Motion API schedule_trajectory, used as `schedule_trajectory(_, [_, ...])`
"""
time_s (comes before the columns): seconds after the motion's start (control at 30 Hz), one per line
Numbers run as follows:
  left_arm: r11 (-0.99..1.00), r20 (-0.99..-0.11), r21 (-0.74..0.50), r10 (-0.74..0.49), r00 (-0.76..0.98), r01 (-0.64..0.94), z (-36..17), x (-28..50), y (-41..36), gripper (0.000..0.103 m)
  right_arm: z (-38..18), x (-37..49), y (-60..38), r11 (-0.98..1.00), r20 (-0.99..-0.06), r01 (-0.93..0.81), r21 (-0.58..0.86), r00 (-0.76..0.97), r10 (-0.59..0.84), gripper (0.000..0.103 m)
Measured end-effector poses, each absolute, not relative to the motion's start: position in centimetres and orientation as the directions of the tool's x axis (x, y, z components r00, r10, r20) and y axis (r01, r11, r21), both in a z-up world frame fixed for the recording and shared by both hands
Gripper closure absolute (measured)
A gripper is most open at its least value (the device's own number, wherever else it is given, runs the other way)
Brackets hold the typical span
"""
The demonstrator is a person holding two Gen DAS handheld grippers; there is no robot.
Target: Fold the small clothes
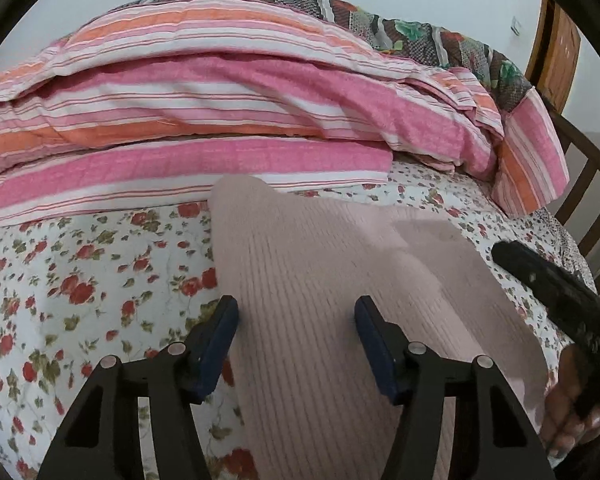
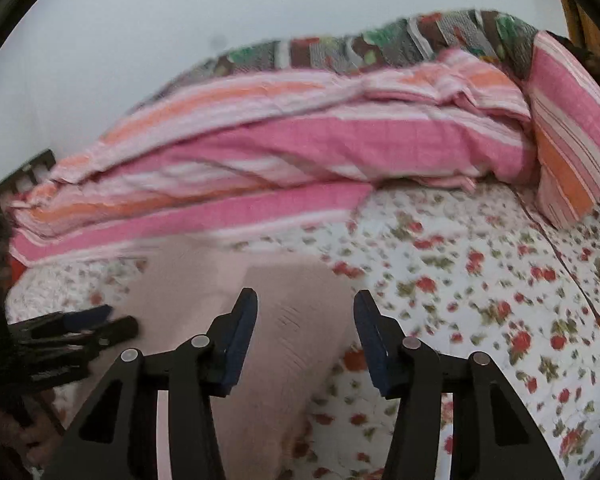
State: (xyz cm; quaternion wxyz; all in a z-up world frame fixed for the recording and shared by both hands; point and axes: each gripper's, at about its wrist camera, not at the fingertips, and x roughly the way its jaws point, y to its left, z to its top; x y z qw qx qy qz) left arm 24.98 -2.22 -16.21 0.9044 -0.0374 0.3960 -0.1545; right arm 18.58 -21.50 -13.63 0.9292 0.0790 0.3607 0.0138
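With no writing legible, noted: left tongs (image 1: 296, 316) and right tongs (image 2: 305, 312) spread wide, empty, over pink knit (image 1: 320, 264) on floral sheet (image 1: 80, 280).

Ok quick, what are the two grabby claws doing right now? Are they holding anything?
Left gripper: open, holding nothing, over the pink ribbed garment.
Right gripper: open, holding nothing, over the same garment's right edge.
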Motion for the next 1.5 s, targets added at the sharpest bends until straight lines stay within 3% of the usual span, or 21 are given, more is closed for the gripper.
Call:
schedule_trajectory(0.1, [0.959,-0.700,-0.147,-0.275,0.659,0.243,-16.9,25.2,-2.9,0.044,-16.2,19.6,-19.9,0.996,-0.727,-0.014,0.091,0.683,0.076,0.062])
schedule_trajectory(0.2, [0.962,-0.692,-0.122,-0.260,0.673,0.245,-18.1,25.1,-3.1,0.043,-17.4,19.8,-19.5,0.999,-0.733,0.003,0.048,0.680,0.034,0.063])
schedule_trajectory(0.37, [0.953,-0.703,-0.195,-0.301,0.644,0.233,-17.8,24.9,-1.9,0.041,-16.8,19.7,-18.9,1.000,-0.748,0.013,-0.014,0.663,-0.020,0.063])
schedule_trajectory(0.73, [0.912,-0.689,-0.250,-0.403,0.603,0.325,-16.7,16.9,-0.3,0.040,-14.1,12.8,-21.5,0.982,-0.751,-0.011,0.188,0.643,0.151,0.057])
schedule_trajectory(0.83, [0.919,-0.709,-0.196,-0.374,0.597,0.343,-17.4,14.4,0.3,0.039,-13.6,10.7,-21.8,0.982,-0.748,-0.024,0.189,0.644,0.160,0.057])
schedule_trajectory(1.0, [0.909,-0.714,-0.248,-0.405,0.571,0.334,-18.2,11.4,2.0,0.038,-13.6,8.4,-21.9,0.961,-0.733,-0.065,0.269,0.634,0.248,0.057])
schedule_trajectory(1.2, [0.931,-0.725,-0.167,-0.340,0.599,0.326,-18.7,9.9,1.6,0.039,-14.2,8.3,-21.1,0.939,-0.715,-0.049,0.341,0.634,0.293,0.057])
schedule_trajectory(1.27, [0.940,-0.716,-0.165,-0.323,0.620,0.300,-18.5,10.2,1.6,0.039,-14.4,9.1,-21.1,0.935,-0.717,-0.022,0.355,0.635,0.287,0.066])
schedule_trajectory(1.3, [0.944,-0.711,-0.166,-0.314,0.629,0.284,-18.5,10.3,1.7,0.045,-14.4,9.5,-21.1,0.935,-0.720,-0.012,0.355,0.635,0.282,0.077])
schedule_trajectory(1.33, [0.945,-0.709,-0.177,-0.317,0.630,0.276,-18.5,10.6,1.9,0.060,-14.6,10.0,-21.1,0.936,-0.725,-0.004,0.352,0.631,0.275,0.093])
schedule_trajectory(1.4, [0.940,-0.714,-0.203,-0.334,0.615,0.275,-18.7,11.0,2.1,0.077,-14.3,10.4,-21.2,0.933,-0.709,-0.028,0.358,0.642,0.292,0.098])
schedule_trajectory(1.5, [0.932,-0.714,-0.242,-0.359,0.601,0.269,-18.8,10.8,2.6,0.077,-14.1,9.8,-22.9,0.928,-0.658,-0.013,0.373,0.702,0.274,0.098])
